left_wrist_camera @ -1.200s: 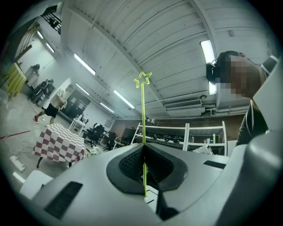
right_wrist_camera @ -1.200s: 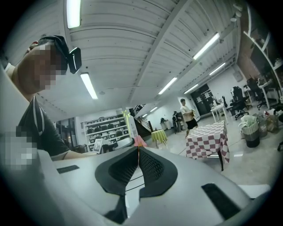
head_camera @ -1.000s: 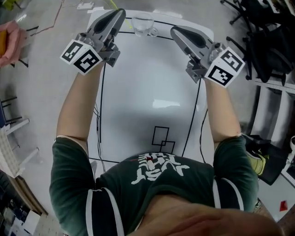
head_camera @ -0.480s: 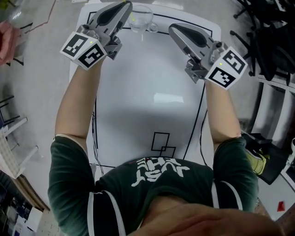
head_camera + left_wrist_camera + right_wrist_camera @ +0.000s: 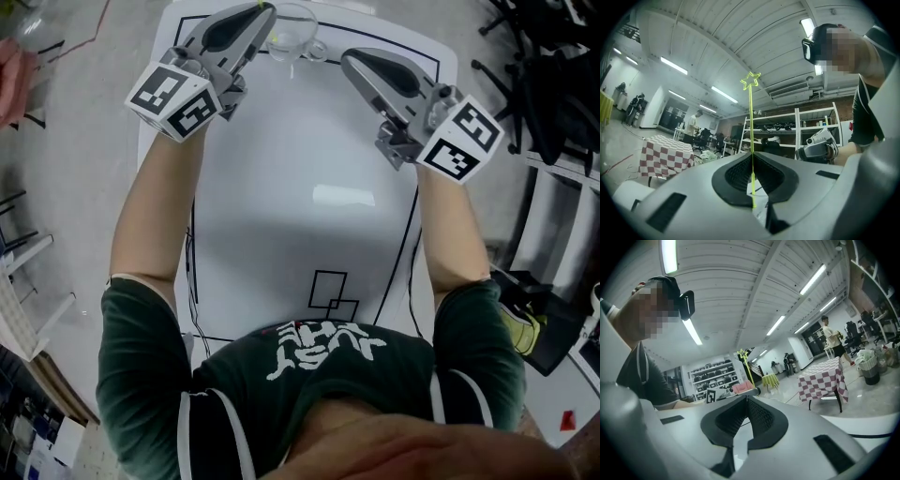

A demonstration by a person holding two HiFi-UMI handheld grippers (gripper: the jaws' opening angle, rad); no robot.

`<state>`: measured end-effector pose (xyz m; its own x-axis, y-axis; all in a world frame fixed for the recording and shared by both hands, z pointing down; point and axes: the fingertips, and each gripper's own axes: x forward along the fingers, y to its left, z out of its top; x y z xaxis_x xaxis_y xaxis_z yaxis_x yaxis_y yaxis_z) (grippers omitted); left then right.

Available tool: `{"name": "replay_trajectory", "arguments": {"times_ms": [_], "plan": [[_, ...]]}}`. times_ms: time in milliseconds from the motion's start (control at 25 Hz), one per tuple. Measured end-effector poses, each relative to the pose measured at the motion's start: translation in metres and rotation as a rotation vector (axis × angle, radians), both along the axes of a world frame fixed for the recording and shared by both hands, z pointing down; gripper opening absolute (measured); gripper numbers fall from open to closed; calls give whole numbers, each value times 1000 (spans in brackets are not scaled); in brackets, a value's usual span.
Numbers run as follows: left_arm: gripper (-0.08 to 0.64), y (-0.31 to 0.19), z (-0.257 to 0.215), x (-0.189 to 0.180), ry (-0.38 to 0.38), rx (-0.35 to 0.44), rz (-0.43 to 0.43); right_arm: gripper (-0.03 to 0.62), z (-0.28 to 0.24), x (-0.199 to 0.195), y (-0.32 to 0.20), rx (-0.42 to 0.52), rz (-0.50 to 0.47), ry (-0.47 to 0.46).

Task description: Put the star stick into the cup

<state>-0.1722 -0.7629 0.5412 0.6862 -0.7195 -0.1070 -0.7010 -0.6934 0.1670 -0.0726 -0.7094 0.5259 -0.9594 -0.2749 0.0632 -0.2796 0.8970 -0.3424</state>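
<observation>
My left gripper (image 5: 255,16) is shut on the thin yellow-green star stick (image 5: 751,136). The stick rises straight up from between the pads, and its star (image 5: 751,80) is at the top. In the head view this gripper hovers at the far left of the white table (image 5: 300,169), just left of the clear glass cup (image 5: 293,39) at the far edge. My right gripper (image 5: 352,62) is shut with nothing in it, to the right of the cup. The right gripper view shows its closed pads (image 5: 754,413) and, beyond them, the star (image 5: 740,353) on the stick.
Black lines frame the table top, and small black squares (image 5: 330,288) are marked near my body. Cables (image 5: 194,281) hang along the table's left edge. Office chairs (image 5: 553,84) stand to the right. A checkered table (image 5: 820,380), shelves and a person stand far off.
My left gripper, still holding the stick, has moved slightly right and farther away, closer to the cup. The right gripper has barely moved.
</observation>
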Motion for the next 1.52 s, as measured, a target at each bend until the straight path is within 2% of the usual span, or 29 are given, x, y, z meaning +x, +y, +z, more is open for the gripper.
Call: {"name": "replay_trajectory", "arguments": {"times_ms": [280, 440, 840, 960, 1240, 1520], "plan": [[18, 3, 3, 4, -33, -2, 14, 35, 3, -4, 6, -5, -11, 3], [71, 2, 5, 6, -30, -11, 18, 35, 4, -4, 6, -8, -13, 5], [121, 2, 9, 6, -21, -32, 6, 35, 4, -4, 6, -12, -13, 9], [158, 2, 10, 6, -32, -35, 2, 35, 2, -4, 7, -12, -12, 8], [294, 2, 14, -2, -31, -74, -38, 35, -1, -7, 11, -13, -15, 9], [321, 12, 20, -10, -23, -117, -65, 35, -7, -5, 17, -15, 0, 19]]}}
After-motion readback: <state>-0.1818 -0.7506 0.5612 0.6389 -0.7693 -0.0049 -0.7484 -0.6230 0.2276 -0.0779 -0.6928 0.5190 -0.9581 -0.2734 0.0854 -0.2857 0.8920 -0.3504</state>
